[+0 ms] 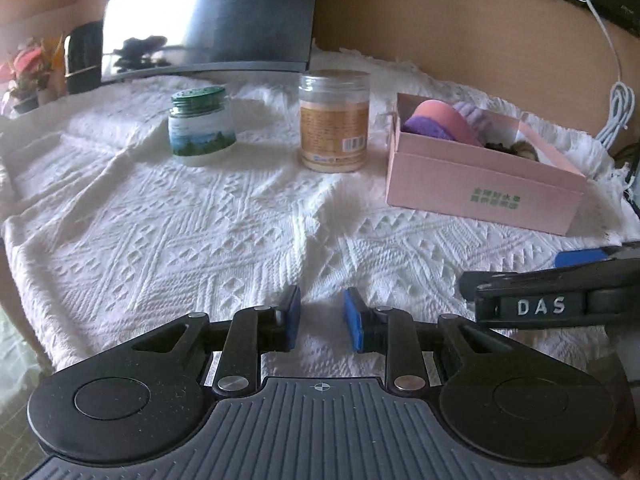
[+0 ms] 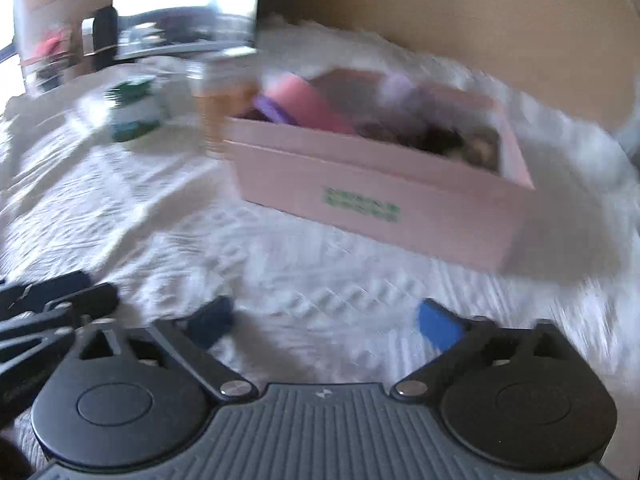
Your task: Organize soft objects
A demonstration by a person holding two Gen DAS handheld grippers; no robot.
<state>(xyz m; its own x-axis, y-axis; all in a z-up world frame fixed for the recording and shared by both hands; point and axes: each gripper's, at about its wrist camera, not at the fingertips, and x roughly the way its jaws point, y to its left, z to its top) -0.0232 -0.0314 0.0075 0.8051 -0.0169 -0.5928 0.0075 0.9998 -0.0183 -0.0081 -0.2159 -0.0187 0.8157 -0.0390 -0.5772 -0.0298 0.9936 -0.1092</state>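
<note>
The soft objects [image 1: 440, 124], an orange-pink roll, purple cloth and something furry, lie inside the pink box [image 1: 480, 188] on the white blanket [image 1: 200, 220]. They look light and squashy; a pinch across the middle of each should hold. The left tongs [image 1: 322, 316] stand narrowly apart and empty; the right tongs [image 2: 324, 324] are wide apart and empty.

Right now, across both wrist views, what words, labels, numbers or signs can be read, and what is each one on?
"DAS": white letters on the black arm of the right tongs, seen from the left wrist.
Green print on the pink box: two lines, too small to read; smeared in the right wrist view.
Orange jar: label text and barcode too small to read.
Green-lidded jar: label print unreadable.
Nothing else legible.
</note>
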